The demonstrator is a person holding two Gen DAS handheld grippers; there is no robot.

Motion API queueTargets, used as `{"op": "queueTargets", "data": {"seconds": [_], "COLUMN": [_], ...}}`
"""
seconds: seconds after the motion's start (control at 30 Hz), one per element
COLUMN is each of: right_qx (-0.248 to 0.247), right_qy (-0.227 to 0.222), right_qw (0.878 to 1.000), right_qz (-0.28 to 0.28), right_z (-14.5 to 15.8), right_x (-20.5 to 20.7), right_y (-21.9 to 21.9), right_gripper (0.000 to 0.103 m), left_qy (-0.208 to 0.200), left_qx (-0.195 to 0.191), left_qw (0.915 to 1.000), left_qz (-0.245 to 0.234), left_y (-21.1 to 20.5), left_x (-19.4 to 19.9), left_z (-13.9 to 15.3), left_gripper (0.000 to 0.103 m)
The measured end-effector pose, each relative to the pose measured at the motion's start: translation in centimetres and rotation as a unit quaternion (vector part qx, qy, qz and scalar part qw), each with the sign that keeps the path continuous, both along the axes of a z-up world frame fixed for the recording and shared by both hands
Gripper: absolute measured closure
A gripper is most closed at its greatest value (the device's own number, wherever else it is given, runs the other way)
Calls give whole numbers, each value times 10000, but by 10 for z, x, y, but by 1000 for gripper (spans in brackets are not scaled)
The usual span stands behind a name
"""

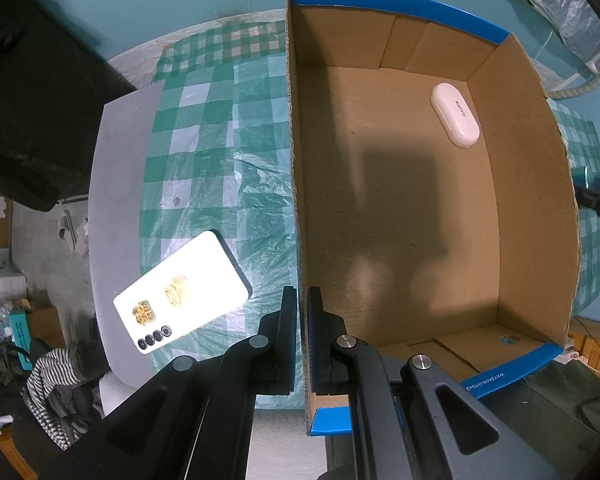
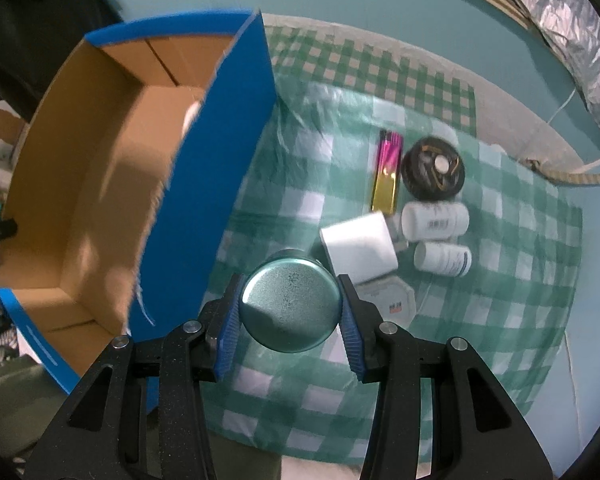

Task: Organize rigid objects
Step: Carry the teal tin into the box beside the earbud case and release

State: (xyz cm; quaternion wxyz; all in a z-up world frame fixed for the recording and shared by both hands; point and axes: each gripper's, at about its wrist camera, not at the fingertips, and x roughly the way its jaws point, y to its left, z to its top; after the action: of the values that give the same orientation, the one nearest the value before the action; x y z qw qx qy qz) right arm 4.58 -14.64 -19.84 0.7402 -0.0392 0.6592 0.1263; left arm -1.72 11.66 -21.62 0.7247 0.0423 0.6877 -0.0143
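An open cardboard box (image 1: 532,184) with blue outer sides stands on the green checked cloth. A white earbud case (image 1: 455,115) lies on its floor at the far right. My left gripper (image 1: 303,320) points down and is shut on the box's left wall (image 1: 294,160), one finger on each side. In the right wrist view my right gripper (image 2: 290,308) is shut on a round teal tin (image 2: 288,300), held above the cloth just right of the box (image 2: 220,168). Both blue pads press on the tin's sides.
A white phone (image 1: 182,292) lies left of the box on the cloth. Right of the tin sit a white block (image 2: 360,248), a pink-gold lighter (image 2: 387,174), a black round object (image 2: 434,174), two white bottles (image 2: 436,222) and a flat white lid (image 2: 386,300).
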Motion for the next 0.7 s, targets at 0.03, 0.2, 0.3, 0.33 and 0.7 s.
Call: {"op": "queueTargets", "data": {"seconds": [0.03,0.2,0.3,0.33,0.7], "right_qx": [2,20,26,34,226], "right_qy": [-28,-206,-298,-336,-655], "right_qw": [10000,9998,9995,9994,9971], "right_qz": [9,60,86,95,314], "right_z": [3,19,27,31,67], "right_x": [1,14,22,25,54], "right_y": [1,5,7,8,30], "right_gripper": [59,59,59,59,59], "left_qy": [2,5,3,2,5], "left_qx": [-3,6,7,7,22], "left_qw": [10000,10000,10000,10000,10000], "left_qz": [-1,-9,-6,-7,-19], "left_y": [0,-1,-1,-1,-2], "left_x": [0,0,0,0,-2], "left_z": [0,0,0,0,-1], "left_gripper": [98,98,98,98,98]}}
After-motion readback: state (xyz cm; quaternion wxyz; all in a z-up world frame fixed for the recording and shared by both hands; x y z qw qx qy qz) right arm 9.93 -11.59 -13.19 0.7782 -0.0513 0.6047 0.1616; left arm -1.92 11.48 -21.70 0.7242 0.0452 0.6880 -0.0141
